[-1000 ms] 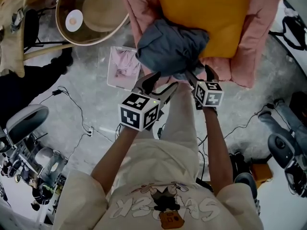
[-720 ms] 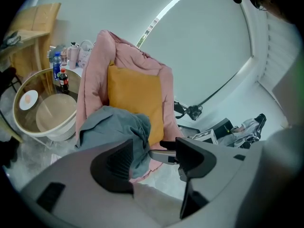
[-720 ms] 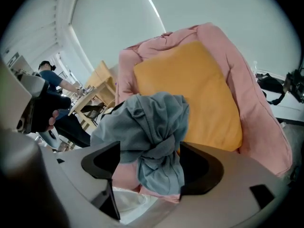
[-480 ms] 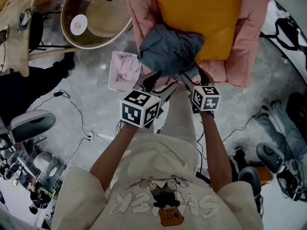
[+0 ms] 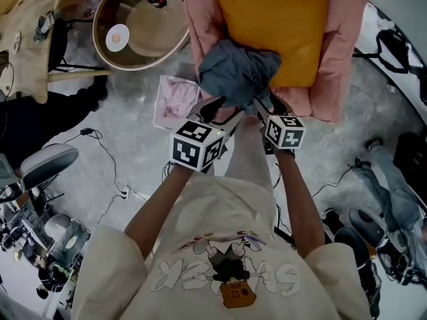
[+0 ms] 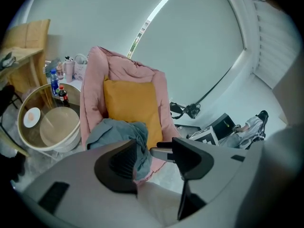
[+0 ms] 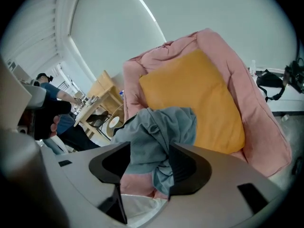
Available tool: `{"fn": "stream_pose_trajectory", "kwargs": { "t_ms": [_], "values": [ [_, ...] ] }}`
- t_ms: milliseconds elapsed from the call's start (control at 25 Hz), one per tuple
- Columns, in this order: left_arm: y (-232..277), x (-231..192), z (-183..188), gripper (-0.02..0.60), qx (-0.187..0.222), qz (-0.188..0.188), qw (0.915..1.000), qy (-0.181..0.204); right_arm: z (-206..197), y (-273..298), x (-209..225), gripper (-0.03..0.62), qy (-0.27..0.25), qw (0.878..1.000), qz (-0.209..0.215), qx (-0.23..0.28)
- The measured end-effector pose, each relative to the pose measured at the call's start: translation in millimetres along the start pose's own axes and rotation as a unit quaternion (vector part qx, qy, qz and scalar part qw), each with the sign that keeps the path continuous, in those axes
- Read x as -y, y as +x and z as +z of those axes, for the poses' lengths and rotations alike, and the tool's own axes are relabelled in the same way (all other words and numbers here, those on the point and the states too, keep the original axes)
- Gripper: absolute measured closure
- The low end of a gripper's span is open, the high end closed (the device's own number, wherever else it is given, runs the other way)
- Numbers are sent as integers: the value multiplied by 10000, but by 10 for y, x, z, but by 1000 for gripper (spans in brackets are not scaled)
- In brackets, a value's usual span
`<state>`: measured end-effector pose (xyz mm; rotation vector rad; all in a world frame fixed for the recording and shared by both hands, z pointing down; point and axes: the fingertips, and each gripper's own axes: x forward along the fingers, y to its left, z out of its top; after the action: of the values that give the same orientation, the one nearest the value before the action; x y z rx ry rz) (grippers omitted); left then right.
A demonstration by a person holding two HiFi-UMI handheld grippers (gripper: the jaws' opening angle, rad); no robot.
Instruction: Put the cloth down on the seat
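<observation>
A crumpled grey-blue cloth (image 5: 237, 72) lies on the front of the pink chair's seat (image 5: 347, 45), partly over an orange cushion (image 5: 273, 25). Both grippers are at its near edge. My left gripper (image 5: 223, 111) has its jaws closing; in the left gripper view a hanging fold of the cloth (image 6: 118, 129) sits in the gap of that gripper (image 6: 152, 156), beside the left finger and not pinched. My right gripper (image 5: 270, 104) is also closing. In the right gripper view the cloth (image 7: 156, 127) hangs between the jaws of that gripper (image 7: 149, 158), loose.
A round glass table (image 5: 140, 25) with a plate and bottles stands left of the chair. A clear box with pink contents (image 5: 175, 102) is on the floor beside the seat. Cables cross the floor, and an office chair (image 5: 40, 165) is at the left.
The cloth keeps its place on the seat and both grippers stay at its near edge. Only the head view has drifted a little.
</observation>
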<state>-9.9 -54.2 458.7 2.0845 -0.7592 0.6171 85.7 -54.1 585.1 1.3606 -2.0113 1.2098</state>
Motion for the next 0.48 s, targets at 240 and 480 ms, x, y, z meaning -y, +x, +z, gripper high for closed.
{"fn": "stream_pose_trajectory", "kwargs": {
  "t_ms": [240, 480],
  "values": [
    [-168, -129, -96, 475, -290, 302, 9991, -99, 92, -48, -112, 398, 153, 9998, -122, 92],
    [-435, -146, 49, 577, -29, 509, 9987, 0, 260, -225, -309, 422, 146, 9995, -143, 225]
  ]
}}
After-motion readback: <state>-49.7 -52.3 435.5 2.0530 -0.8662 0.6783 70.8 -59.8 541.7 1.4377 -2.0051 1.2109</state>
